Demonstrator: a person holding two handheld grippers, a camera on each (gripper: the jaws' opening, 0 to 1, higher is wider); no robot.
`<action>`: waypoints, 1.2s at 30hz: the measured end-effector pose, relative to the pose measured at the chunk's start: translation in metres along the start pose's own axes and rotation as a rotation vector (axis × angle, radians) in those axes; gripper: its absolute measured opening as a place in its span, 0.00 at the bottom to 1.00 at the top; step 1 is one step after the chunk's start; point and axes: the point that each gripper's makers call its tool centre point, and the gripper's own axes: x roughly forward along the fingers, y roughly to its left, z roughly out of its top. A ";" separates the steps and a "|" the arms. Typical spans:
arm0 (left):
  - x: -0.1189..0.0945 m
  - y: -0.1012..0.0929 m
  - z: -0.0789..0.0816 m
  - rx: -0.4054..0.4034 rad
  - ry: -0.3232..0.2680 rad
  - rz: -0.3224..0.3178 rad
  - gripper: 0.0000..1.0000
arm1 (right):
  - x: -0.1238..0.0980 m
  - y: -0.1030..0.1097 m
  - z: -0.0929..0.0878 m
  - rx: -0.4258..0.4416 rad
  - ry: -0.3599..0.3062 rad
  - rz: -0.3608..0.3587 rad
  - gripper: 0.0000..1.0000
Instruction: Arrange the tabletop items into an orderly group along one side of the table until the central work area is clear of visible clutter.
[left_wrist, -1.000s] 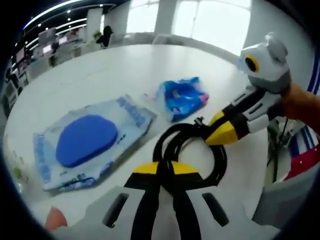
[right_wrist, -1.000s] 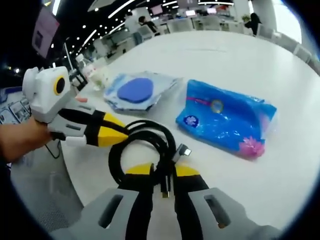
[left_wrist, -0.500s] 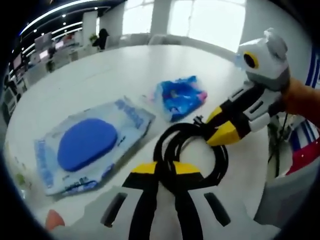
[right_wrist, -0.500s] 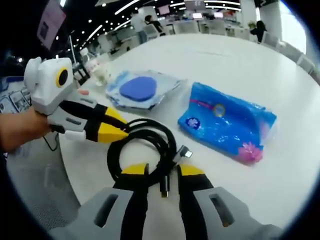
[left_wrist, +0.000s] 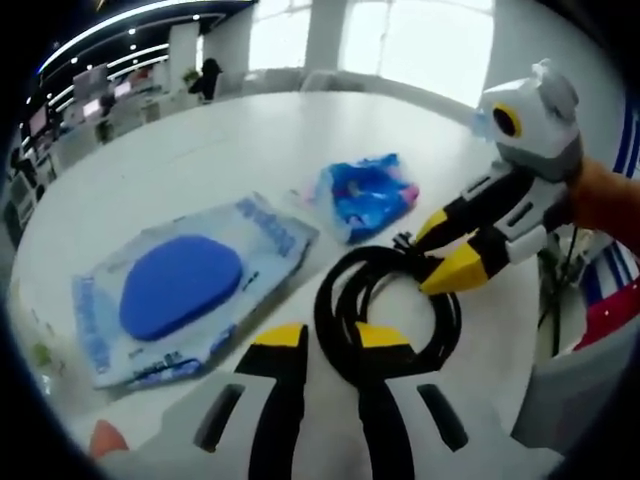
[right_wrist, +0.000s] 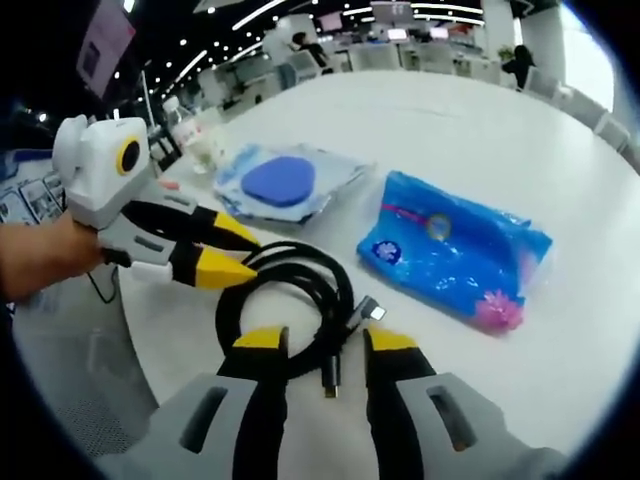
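Observation:
A coiled black cable (left_wrist: 390, 305) lies near the white table's (left_wrist: 200, 150) near edge. My left gripper (left_wrist: 330, 338) is open, and the coil's left strands run between its yellow tips. My right gripper (left_wrist: 441, 252) comes in from the right, open at the coil's far side. In the right gripper view the cable (right_wrist: 300, 285) and its plug lie between my open right gripper (right_wrist: 325, 342) jaws; the left gripper (right_wrist: 238, 255) stands open at the coil's left. A wipes pack with a blue lid (left_wrist: 180, 285) (right_wrist: 280, 180) and a blue patterned pouch (left_wrist: 365, 190) (right_wrist: 455, 245) lie beyond.
The table's (right_wrist: 480, 110) rounded edge runs just under both grippers, with floor below. A bottle (right_wrist: 178, 125) and a small white item (right_wrist: 205, 150) stand at the left rim. Chairs (left_wrist: 320, 78) line the far side. The wide far half of the table is bare.
Both grippers have opened: the left jaws, pinched on the cable a second ago, now stand apart, and the right jaws have widened. The cable coil rests on the table.

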 end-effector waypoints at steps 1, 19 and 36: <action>0.000 0.000 0.000 0.000 -0.001 0.000 0.17 | -0.001 0.000 0.001 0.001 -0.004 -0.001 0.31; -0.024 -0.004 0.012 0.037 -0.044 -0.025 0.34 | -0.028 0.009 0.019 -0.013 -0.089 -0.046 0.48; -0.111 0.005 0.031 0.037 -0.215 -0.052 0.49 | -0.056 0.060 0.045 -0.045 -0.189 -0.113 0.62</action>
